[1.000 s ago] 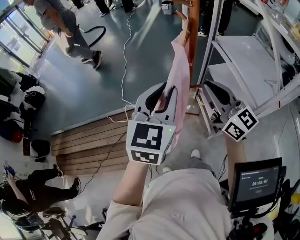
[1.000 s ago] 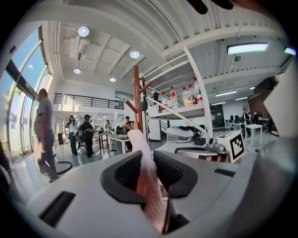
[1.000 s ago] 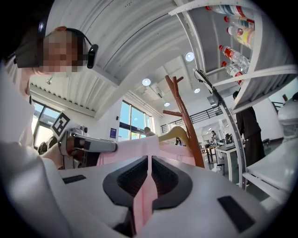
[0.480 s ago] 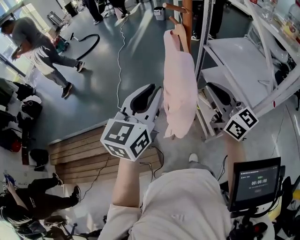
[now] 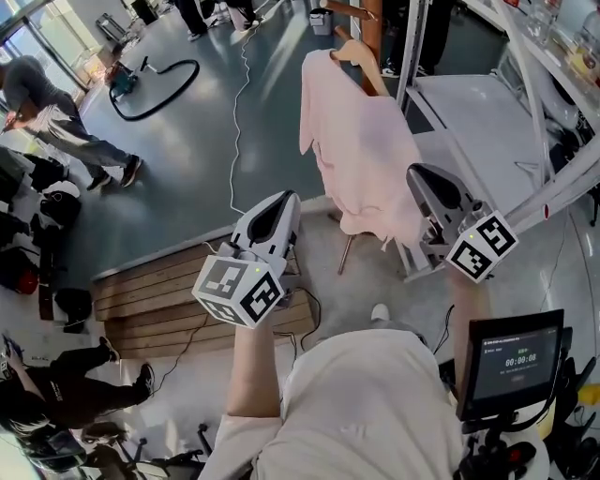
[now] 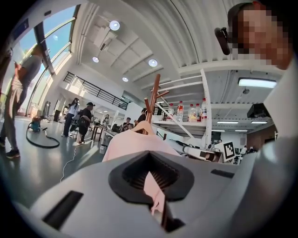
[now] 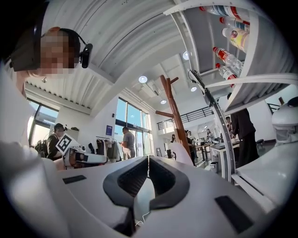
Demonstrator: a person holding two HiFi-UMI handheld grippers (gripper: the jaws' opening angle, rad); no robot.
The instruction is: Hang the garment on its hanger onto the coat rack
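Pink garment (image 5: 361, 159) on its wooden hanger (image 5: 361, 66), hanging at the coat rack (image 5: 374, 19) | I judge it light, limp, apt to slip | take the stiff hanger neck, not cloth | my left gripper (image 5: 281, 202) and right gripper (image 5: 419, 178) both pressed together, empty.

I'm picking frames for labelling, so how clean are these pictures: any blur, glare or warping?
Head view: fairly sharp on the pink garment, daylight glare streaks the floor. Left gripper view: strong fisheye bending, dark corners, ceiling lamps flare. Right gripper view: same warping, windows very bright, coat rack reads crisp.
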